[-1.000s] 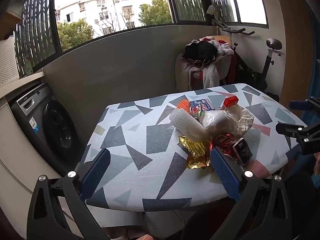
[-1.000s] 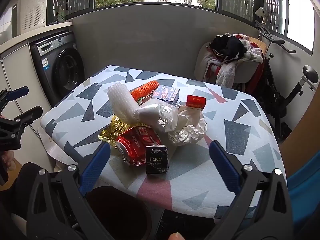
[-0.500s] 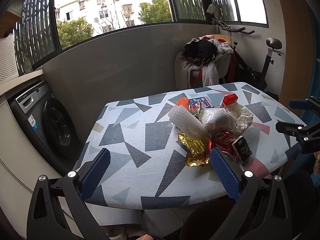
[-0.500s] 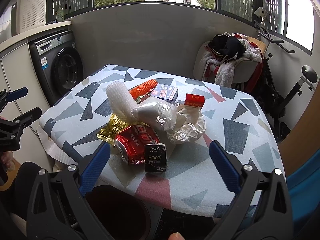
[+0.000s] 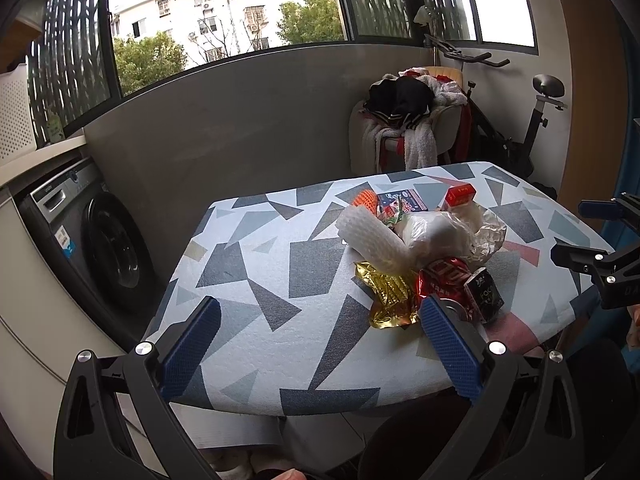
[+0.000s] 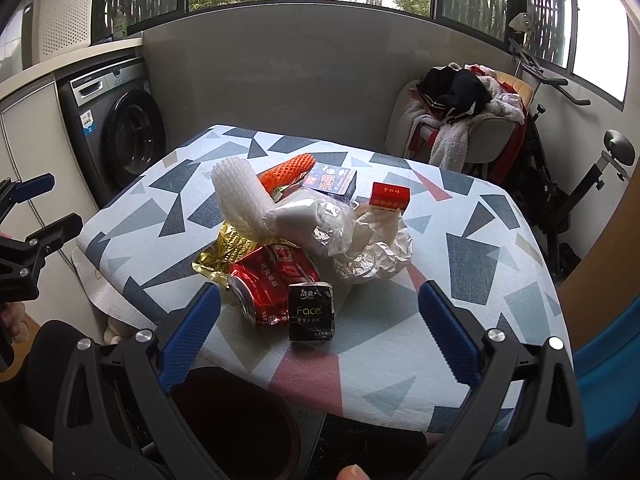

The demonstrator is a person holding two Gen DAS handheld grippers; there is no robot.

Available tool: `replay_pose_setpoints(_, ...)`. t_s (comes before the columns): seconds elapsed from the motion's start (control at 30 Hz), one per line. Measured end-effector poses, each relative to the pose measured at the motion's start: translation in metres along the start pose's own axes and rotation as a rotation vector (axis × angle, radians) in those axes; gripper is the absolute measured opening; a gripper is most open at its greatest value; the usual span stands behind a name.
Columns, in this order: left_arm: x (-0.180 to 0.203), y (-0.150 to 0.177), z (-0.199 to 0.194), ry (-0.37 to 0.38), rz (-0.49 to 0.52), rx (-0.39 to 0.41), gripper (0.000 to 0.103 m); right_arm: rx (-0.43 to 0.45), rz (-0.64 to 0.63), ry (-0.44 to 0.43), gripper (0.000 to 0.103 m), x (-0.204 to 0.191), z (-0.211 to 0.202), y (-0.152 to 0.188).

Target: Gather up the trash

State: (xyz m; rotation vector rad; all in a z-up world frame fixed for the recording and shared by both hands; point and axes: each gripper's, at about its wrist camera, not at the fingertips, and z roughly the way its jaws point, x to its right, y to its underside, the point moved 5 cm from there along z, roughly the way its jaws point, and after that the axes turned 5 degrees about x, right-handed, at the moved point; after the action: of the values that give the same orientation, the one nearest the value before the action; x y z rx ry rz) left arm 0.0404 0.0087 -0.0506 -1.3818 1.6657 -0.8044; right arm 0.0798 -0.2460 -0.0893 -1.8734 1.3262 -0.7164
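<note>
A pile of trash lies on the patterned table (image 6: 460, 320): a crushed red can (image 6: 272, 276), a black Face tissue pack (image 6: 311, 312), gold foil (image 6: 224, 252), a white foam net (image 6: 240, 200), an orange foam net (image 6: 288, 168), clear plastic (image 6: 316, 220), crumpled paper (image 6: 380, 256), a blue box (image 6: 332, 180) and a small red box (image 6: 390, 196). My right gripper (image 6: 320, 328) is open and empty, at the table's near edge in front of the pile. My left gripper (image 5: 320, 340) is open and empty, left of the pile (image 5: 424, 252).
A dark bin (image 6: 236, 420) stands below the table's near edge. A washing machine (image 5: 100, 240) is at the left. A chair heaped with clothes (image 5: 408, 120) and an exercise bike (image 5: 532, 128) stand behind the table. A grey wall runs under the windows.
Both grippers have drawn back and risen a little from the table; the left view has shifted so more of the table's near edge shows. Both stay open. The trash has not moved.
</note>
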Motion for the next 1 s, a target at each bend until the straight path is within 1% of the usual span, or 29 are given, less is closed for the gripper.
replay_pose_setpoints(0.87,0.003,0.002,-0.001,0.000,-0.006,-0.002,0.098,-0.006,0.000,0.000,0.097,-0.001,0.001,0.002)
replay_pose_setpoints(1.0,0.006,0.004,0.000,0.055,-0.023,-0.002,0.098,-0.013,0.011,-0.005,0.097,-0.001,0.004,0.011)
